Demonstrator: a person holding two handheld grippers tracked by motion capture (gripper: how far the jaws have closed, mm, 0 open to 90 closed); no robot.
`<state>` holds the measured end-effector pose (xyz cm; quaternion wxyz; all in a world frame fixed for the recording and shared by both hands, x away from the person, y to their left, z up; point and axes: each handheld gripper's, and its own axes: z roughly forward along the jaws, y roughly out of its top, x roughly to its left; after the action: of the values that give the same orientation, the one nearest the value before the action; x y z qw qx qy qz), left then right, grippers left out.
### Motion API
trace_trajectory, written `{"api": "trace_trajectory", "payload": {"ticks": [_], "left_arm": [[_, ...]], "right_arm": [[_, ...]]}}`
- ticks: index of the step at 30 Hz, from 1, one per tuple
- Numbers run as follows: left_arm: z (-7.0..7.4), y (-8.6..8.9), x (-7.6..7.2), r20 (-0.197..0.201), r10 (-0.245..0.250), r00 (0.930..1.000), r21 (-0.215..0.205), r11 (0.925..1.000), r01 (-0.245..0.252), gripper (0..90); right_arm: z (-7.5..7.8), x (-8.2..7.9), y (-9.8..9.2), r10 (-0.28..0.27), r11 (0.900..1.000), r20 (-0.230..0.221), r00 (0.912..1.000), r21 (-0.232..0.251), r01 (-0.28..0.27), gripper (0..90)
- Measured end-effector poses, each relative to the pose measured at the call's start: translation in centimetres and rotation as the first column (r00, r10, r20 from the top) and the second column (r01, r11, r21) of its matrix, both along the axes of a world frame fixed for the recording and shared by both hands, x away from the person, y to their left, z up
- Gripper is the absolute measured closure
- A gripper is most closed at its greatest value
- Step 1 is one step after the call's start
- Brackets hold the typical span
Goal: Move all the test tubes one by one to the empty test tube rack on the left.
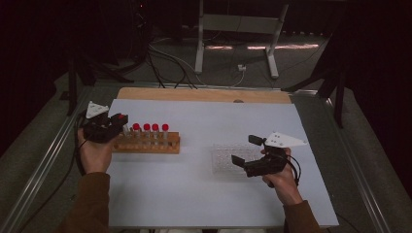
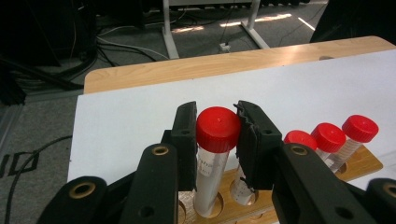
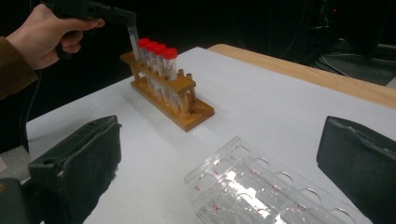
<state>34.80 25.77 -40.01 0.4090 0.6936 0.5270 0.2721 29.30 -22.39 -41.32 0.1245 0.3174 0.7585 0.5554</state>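
High view: the left hand-held gripper sits at the left end of the wooden rack, which stands on the white surface. Its jaws are closed on a red-capped tube at that end of the rack. Four more red-capped tubes stand upright in a row in the rack, to the right of the held one. The right hand-held gripper is well apart from the rack, at the right edge of the clear plastic tray, jaws spread wide with nothing between them.

Left gripper view: the two black jaws press on either side of the red cap of the held tube. The tube is upright, its lower end seated in a hole of the wooden rack. Three further red caps line up to the right.

Right gripper view: the right gripper's jaws stand far apart at the lower left and lower right, empty. The clear plastic tray lies between them on the surface. Farther off, the wooden rack holds its tubes, and the left hand holds the left gripper at the rack's far end.
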Motion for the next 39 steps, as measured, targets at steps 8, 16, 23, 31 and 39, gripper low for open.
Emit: {"api": "trace_trajectory", "payload": {"ticks": [8, 16, 23, 31, 39], "left_arm": [[-0.8, 0.0, 0.0, -0.014, 0.003, 0.9999, -0.003, 1.0000, -0.003, 71.0], [-1.8, 0.1, 0.0, -0.033, 0.007, 0.9994, -0.007, 0.9999, -0.007, 71.0], [-2.5, 0.1, 0.1, -0.047, 0.010, 0.9989, -0.015, 0.9998, -0.011, 70.9], [-3.4, 0.3, 0.1, -0.055, 0.015, 0.9984, -0.030, 0.9994, -0.017, 70.9], [-3.6, 0.4, -0.2, -0.041, 0.018, 0.9990, -0.041, 0.9990, -0.020, 70.6]], "right_arm": [[-0.1, 0.0, 0.1, 0.001, 1.000, 0.000, 1.0000, -0.001, -0.001, 0.0], [-0.1, 0.0, 0.1, 0.001, 1.000, 0.000, 1.0000, -0.001, -0.001, 0.0], [-0.1, 0.0, 0.0, 0.000, 1.000, -0.001, 1.0000, -0.001, 0.000, 0.0], [-0.1, 0.0, 0.1, 0.002, 1.000, -0.002, 1.0000, -0.001, -0.002, 0.0], [-0.2, 0.0, 0.1, 0.003, 1.000, -0.003, 1.0000, -0.002, -0.003, 0.0]]}}
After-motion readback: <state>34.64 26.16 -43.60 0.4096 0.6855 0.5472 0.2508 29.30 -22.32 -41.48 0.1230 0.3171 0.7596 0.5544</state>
